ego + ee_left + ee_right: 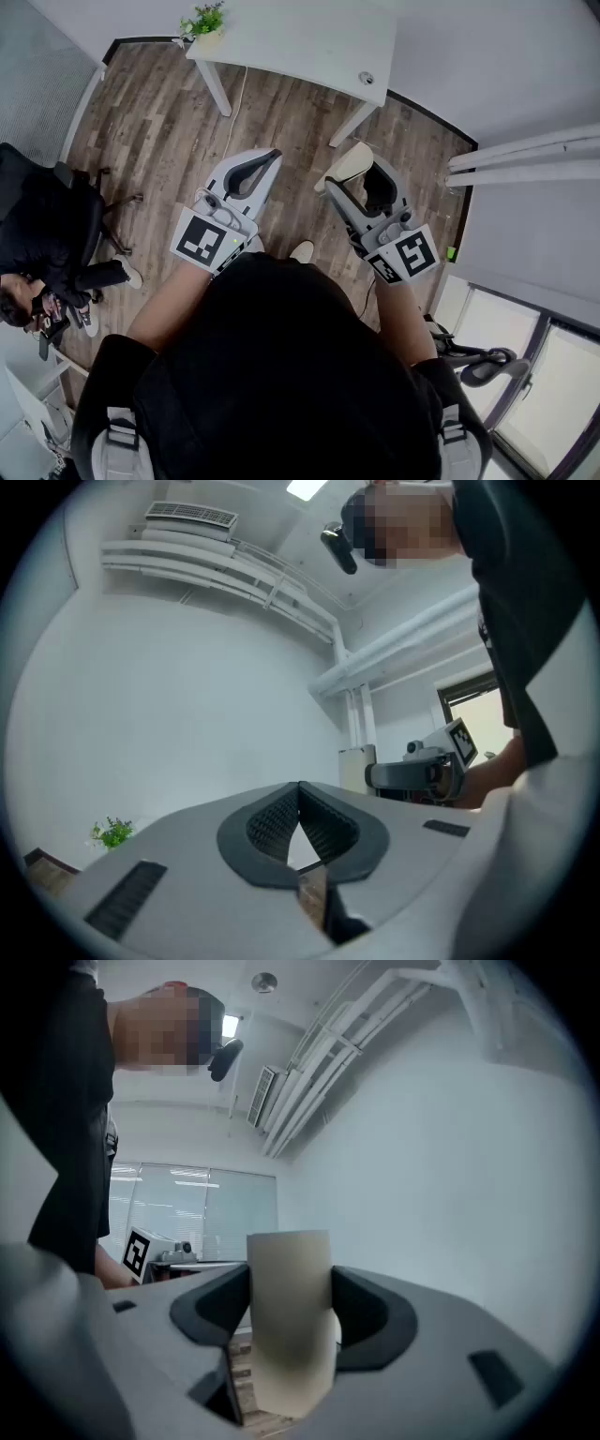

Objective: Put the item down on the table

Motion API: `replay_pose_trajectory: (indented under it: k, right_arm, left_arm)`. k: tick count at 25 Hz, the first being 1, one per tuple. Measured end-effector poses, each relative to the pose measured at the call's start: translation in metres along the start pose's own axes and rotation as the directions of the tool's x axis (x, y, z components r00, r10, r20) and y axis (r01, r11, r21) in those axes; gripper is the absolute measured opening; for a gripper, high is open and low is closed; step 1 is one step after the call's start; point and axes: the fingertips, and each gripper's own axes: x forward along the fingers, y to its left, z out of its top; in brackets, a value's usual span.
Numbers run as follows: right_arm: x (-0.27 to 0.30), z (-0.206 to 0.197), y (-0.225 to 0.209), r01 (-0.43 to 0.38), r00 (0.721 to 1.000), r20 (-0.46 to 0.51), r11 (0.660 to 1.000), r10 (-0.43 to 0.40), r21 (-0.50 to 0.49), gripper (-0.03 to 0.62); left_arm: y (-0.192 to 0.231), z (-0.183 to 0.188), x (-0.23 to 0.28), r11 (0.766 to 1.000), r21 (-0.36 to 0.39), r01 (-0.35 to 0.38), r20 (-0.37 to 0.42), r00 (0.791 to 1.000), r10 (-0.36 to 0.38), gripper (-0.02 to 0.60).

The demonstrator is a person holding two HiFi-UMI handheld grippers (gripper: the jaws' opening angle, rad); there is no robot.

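A person standing over a wood floor (169,122) holds the right gripper (359,180) clamped on a pale beige item (289,1321), one pad pressed to each of its sides and its end poking out past the jaw tips. The item hangs in the air above the floor, not yet over the table (309,42), which lies well ahead of the jaws. The left gripper (270,157), just beside the right one on its left, has its jaws pressed together at the tips with nothing between them.

The step in hand looks like the carry to the table. Doing it well likely means keeping the pinch firm while the right gripper travels forward, bringing the item over a bare stretch of tabletop. That spot should be well in from the near edge and away from the plant (204,21) at the far-left corner. Then level the item and lower it until its base rests flat. Only then should the jaws spread, and the gripper should draw straight back so neither pad tips it over.
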Motion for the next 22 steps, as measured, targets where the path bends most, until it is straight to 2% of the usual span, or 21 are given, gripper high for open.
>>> replay_pose_trajectory:
  k: [22]
  right_arm:
    - [-0.027,0.005,-0.033,0.026,0.999,0.033,0.999,-0.027,0.043,0.278]
  left_arm:
    - [-0.021,-0.006,0.029,1.000,0.008,0.004,-0.020,1.000,-0.004,-0.006]
